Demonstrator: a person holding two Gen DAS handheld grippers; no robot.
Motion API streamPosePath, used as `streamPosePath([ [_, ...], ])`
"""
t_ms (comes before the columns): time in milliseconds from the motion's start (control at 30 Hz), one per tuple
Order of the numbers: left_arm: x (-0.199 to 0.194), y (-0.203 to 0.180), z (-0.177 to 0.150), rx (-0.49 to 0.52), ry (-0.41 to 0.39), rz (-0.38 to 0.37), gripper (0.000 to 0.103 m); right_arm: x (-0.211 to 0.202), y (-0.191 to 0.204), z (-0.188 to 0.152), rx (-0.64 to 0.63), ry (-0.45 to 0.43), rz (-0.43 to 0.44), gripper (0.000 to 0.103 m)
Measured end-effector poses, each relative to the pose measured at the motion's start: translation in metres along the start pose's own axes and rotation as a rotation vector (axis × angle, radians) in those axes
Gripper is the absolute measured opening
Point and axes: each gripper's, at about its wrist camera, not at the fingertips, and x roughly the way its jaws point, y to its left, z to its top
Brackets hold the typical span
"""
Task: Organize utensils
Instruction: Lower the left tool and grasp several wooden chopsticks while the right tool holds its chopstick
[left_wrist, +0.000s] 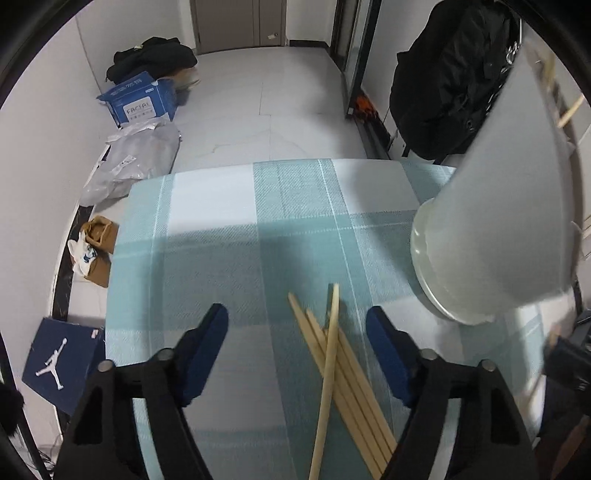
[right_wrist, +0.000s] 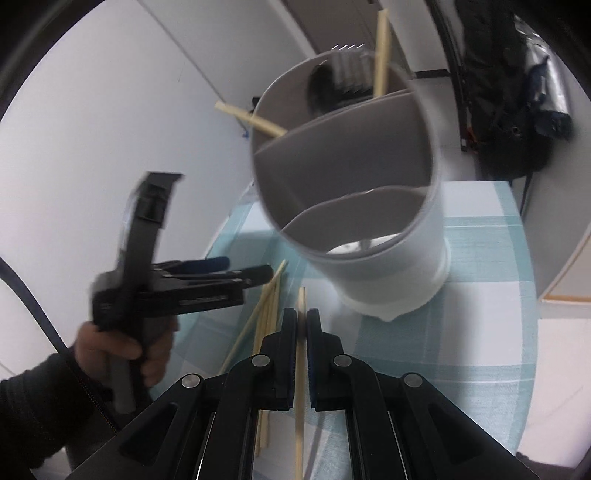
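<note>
Several wooden chopsticks (left_wrist: 343, 373) lie on the teal checked tablecloth (left_wrist: 258, 240), between the fingers of my left gripper (left_wrist: 297, 325), which is open just above them. A grey divided utensil holder (left_wrist: 498, 229) stands to the right. In the right wrist view the holder (right_wrist: 369, 229) holds chopsticks (right_wrist: 380, 51) and a fork in its far compartment. My right gripper (right_wrist: 301, 317) is shut on a single chopstick (right_wrist: 300, 387), in front of the holder. The loose chopsticks (right_wrist: 267, 317) lie left of it, and the left gripper (right_wrist: 243, 273) hovers beside them.
The table's far edge (left_wrist: 277, 164) drops to a floor with a blue box (left_wrist: 138, 99), bags and a Jordan shoebox (left_wrist: 59, 365). A black coat (left_wrist: 447, 81) hangs behind the holder. A white wall (right_wrist: 129, 129) lies left of the table.
</note>
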Motion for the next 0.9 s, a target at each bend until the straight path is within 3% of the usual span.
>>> streamPosePath([
  [200, 0.010, -0.006, 0.003, 0.031, 0.036, 0.006, 0.041, -0.013, -0.014, 0.004, 0.024, -0.020, 0.001, 0.004],
  [300, 0.011, -0.017, 0.002, 0.081, 0.044, 0.019, 0.035, -0.012, -0.014, 0.007, 0.026, -0.031, 0.001, 0.004],
  [433, 0.011, -0.028, 0.002, 0.153, 0.046, 0.044, 0.013, -0.019, -0.011, 0.003, 0.018, -0.038, -0.005, 0.004],
  [500, 0.010, -0.028, 0.005, 0.148, 0.057, 0.017, 0.005, -0.018, -0.011, 0.004, 0.013, -0.039, -0.007, 0.004],
  [667, 0.007, -0.022, 0.009, 0.075, 0.064, -0.025, 0.001, -0.021, -0.009, 0.001, 0.008, -0.056, -0.009, 0.004],
  [900, -0.017, -0.010, 0.007, -0.042, -0.013, -0.047, 0.000, -0.027, -0.006, -0.001, 0.012, -0.079, -0.013, 0.004],
])
